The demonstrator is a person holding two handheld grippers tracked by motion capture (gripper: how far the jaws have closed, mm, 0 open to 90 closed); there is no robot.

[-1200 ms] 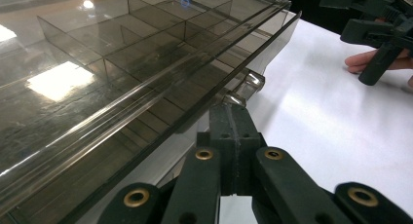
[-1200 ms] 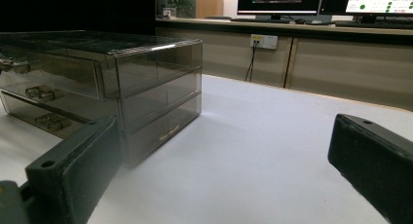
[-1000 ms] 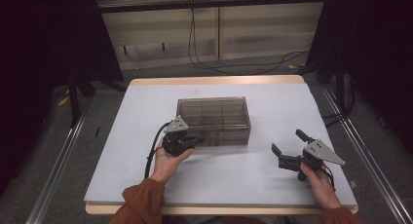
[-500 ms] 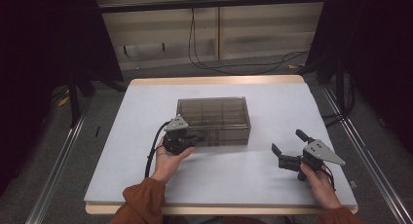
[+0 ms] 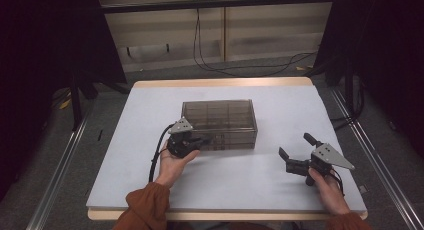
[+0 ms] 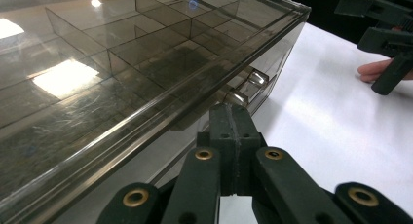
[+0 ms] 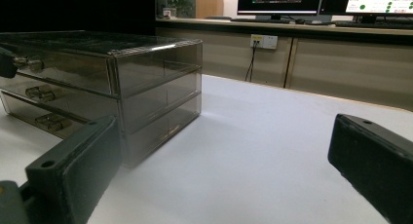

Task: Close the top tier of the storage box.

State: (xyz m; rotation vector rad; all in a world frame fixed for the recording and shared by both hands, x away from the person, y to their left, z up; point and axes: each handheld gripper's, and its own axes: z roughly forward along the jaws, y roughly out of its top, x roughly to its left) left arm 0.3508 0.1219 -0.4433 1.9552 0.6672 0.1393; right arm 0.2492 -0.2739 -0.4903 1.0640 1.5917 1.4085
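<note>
A smoky clear drawer box [image 5: 220, 122] with three drawers stands mid-table. My left gripper [image 5: 202, 139] is at its front face, jaws shut flat together. In the left gripper view its tips [image 6: 233, 112] meet the top drawer's clear handle [image 6: 248, 87]; I cannot tell whether the handle is pinched. The divided top of the box [image 6: 122, 53] lies to the left there. My right gripper [image 5: 295, 144] rests on the table right of the box, jaws wide open and holding nothing. The right gripper view looks past its fingers [image 7: 73, 160] at the box [image 7: 122, 78] and the left gripper's tip [image 7: 5, 63].
The white table [image 5: 150, 120] has bare room to the right of and in front of the box. Black cables [image 5: 210, 60] lie on the floor beyond the far edge. Metal rails [image 5: 60, 165] run along both sides. Monitors [image 7: 277, 0] stand on a far counter.
</note>
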